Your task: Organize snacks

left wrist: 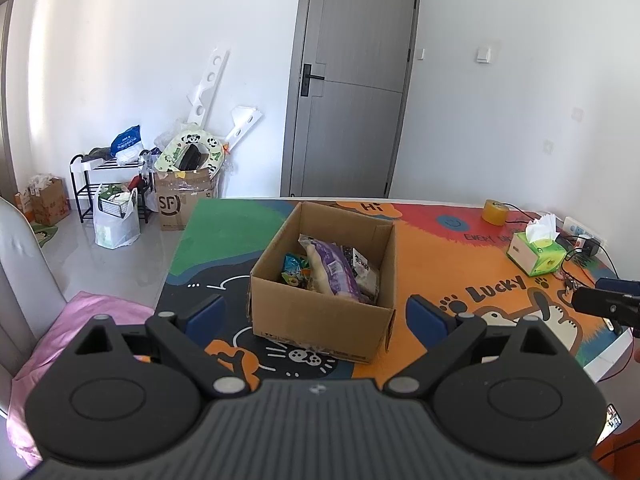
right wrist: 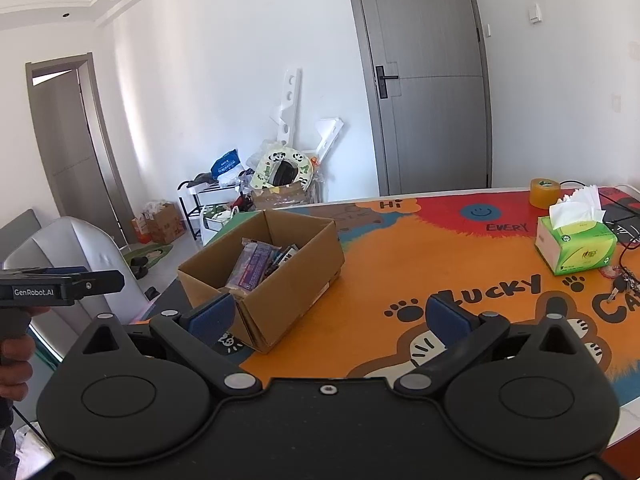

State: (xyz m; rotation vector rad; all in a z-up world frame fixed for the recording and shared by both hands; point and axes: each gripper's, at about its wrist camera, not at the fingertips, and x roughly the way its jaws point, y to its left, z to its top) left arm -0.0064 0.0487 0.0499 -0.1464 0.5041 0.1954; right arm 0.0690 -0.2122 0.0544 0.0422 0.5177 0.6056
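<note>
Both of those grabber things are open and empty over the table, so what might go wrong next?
The snack packets lie piled in the open cardboard box, so the left tool might pinch two together. The light-looking box could slide or tip when nudged. The right tool, reaching rightward, might snag the black cables near the green tissue box.

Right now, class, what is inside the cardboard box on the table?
The cardboard box holds snack packets: a purple packet lying on top, a teal one beside it, and a pale one. Whatever lies beneath them is covered.
</note>
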